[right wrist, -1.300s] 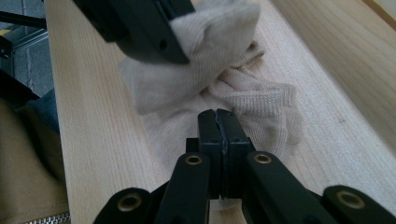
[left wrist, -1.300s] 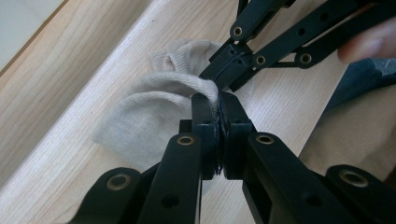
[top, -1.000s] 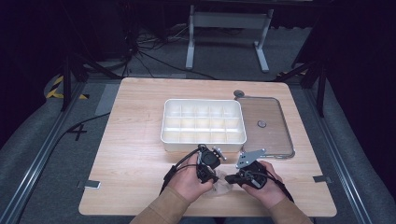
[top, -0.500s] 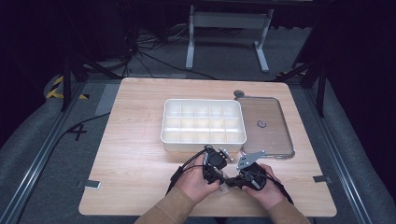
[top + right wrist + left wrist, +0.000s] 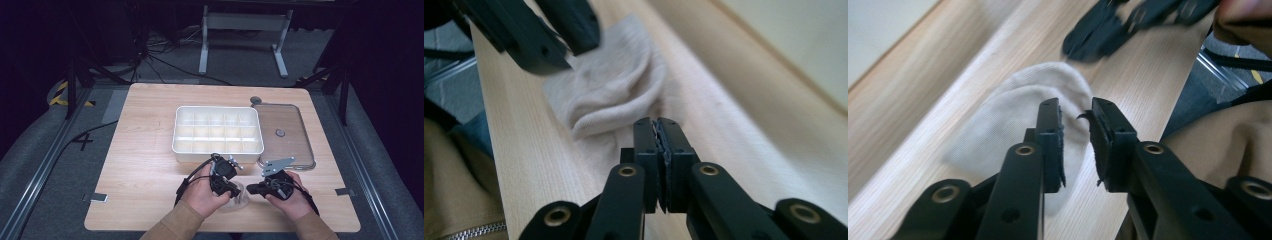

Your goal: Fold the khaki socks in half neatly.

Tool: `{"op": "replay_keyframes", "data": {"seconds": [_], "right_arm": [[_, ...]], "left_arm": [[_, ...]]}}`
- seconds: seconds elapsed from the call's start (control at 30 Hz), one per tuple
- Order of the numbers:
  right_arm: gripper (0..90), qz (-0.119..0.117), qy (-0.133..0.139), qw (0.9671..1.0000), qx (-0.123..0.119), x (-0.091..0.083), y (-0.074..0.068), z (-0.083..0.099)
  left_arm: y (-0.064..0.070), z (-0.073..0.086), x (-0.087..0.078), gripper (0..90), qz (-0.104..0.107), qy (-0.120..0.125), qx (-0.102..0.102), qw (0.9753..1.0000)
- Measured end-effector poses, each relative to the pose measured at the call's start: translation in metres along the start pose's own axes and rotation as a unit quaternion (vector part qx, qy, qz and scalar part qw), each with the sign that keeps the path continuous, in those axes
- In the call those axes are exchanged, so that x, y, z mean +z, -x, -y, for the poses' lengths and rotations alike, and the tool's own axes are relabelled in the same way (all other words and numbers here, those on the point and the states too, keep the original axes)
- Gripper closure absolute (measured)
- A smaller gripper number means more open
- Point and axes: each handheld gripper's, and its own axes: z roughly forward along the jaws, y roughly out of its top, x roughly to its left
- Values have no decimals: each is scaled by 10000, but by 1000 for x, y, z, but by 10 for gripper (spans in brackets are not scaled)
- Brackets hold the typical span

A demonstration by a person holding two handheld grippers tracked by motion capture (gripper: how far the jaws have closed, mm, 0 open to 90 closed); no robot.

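Here, 1 pale sock (image 5: 1013,125) — 2 grippers: left gripper (image 5: 1075,112) parted, right gripper (image 5: 657,125) closed.

The sock (image 5: 1013,120) is showing a soft, matt knitted cloth with a fine rib. The table (image 5: 150,165) is looking like pale wood with a smooth grain. The left gripper (image 5: 1075,116) is showing matt black plastic jaws with rough, frayed pads and brass-looking rivets.
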Motion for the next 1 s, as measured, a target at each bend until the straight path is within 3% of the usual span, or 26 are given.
{"op": "replay_keyframes", "data": {"seconds": [0.1, 0.17, 0.3, 0.43, 0.57, 0.67, 0.73, 0.9, 1.0], "right_arm": [[890, 56, 218, 9997, -126, -11, -6, -8], [890, 43, 253, 9995, -203, -11, -10, -12], [882, -134, 301, 9979, -560, 1, -30, -31], [880, -100, 120, 9977, -658, 17, -33, -36], [881, -84, 15, 9982, -598, 22, -29, -34], [880, -54, -13, 9987, -507, 21, -26, -30], [879, -32, -13, 9988, -491, 20, -26, -28], [877, 9, -100, 9991, -404, 19, -24, -22], [877, 33, -235, 9993, -299, 20, -19, -16]], "left_arm": [[-10, 8, -14, 786, -142, 66, -204, 9997], [-13, 10, -16, 790, -202, 60, -203, 9996], [-20, 22, -20, 800, -322, 62, -428, 9985], [-20, 28, -18, 795, -374, 132, -496, 9980], [-19, 28, -14, 814, -379, 252, -485, 9978], [-17, 24, 2, 828, -328, 221, -391, 9984], [-18, 22, 20, 832, -323, -80, -393, 9987], [-22, 20, 32, 836, -320, -379, -398, 9980], [-24, 19, 34, 836, -247, -431, -427, 9979]]}}
